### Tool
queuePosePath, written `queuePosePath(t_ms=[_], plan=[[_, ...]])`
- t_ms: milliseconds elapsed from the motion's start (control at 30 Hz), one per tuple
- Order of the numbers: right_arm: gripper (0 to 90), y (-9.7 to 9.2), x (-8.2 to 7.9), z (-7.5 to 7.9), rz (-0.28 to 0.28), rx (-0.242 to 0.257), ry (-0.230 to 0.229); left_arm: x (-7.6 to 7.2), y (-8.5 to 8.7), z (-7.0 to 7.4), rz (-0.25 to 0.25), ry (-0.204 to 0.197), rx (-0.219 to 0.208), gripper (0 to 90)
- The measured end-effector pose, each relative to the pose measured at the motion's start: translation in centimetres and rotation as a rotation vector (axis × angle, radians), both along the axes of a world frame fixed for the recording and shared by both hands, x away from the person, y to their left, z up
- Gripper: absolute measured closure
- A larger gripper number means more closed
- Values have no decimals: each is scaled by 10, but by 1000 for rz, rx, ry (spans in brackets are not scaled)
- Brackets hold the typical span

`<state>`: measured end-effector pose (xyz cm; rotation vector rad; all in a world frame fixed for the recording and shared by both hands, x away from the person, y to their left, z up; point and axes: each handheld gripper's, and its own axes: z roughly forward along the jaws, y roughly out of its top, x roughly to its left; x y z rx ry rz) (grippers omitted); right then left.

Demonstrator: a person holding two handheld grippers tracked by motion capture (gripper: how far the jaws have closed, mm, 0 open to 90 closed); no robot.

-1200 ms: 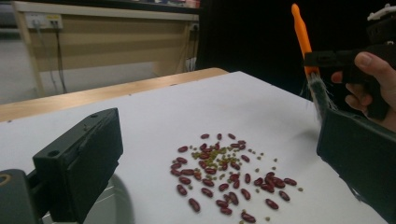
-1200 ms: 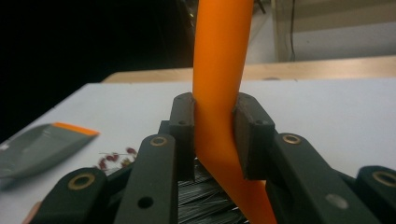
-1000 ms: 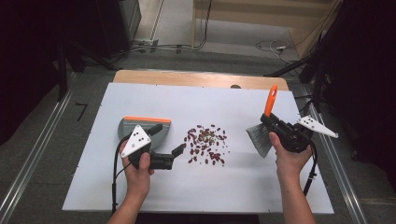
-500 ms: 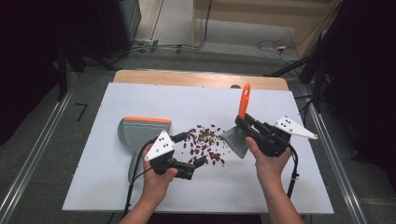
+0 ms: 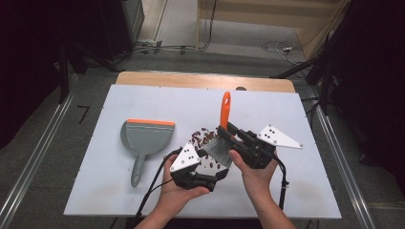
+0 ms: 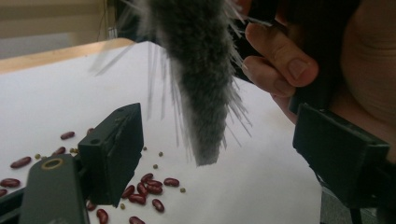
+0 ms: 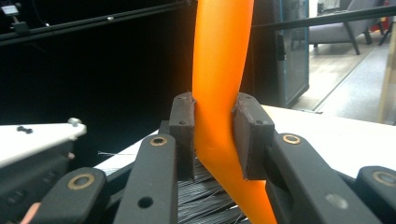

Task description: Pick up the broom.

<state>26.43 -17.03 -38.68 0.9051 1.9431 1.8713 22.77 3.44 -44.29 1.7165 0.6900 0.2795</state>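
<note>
Brush [image 5: 220, 143]: orange handle pinched firm in my right gripper [image 7: 215, 135], bristles hanging just above the beans [image 5: 203, 138], which lie scattered on the table [image 5: 305, 191] right of the dustpan [image 5: 145, 138]. My left gripper [image 6: 205, 154] has just been closing, jaws spread either side of the bristle tip, not touching it. No beans in the dustpan yet; the whole sweep remains.

Black grippers [image 5: 224, 160], grey plates, seemingly brass rivets.
</note>
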Motion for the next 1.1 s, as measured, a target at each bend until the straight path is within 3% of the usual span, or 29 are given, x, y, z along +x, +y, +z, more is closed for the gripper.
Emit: queuePosePath(t_ms=[100,167,400,467,633,700,900,1033,1067,1100], plan=[[697,8,-5,0,23,-10,-8,0,0,-1,39,-3,17,311],[697,12,-9,0,34,-15,-18,1,2,-2,37,8,11,410],[696,18,-14,-1,43,-9,-25,0,5,-2,42,-12,18,723],[696,18,-15,-1,33,-6,-31,3,10,-2,47,6,4,786],[692,17,-13,-1,35,-10,-26,7,14,-2,35,27,8,843],[666,15,-9,-1,70,-28,-19,9,20,-1,22,43,17,851],[589,-5,2,9,167,-27,-66,17,44,5,-1,58,13,855],[590,-14,13,8,242,-81,-41,21,56,10,-47,55,15,854],[602,-16,16,7,257,-90,-48,23,63,13,-95,56,11,854],[607,-17,18,5,255,-100,-50,23,63,13,-95,56,11,854]])
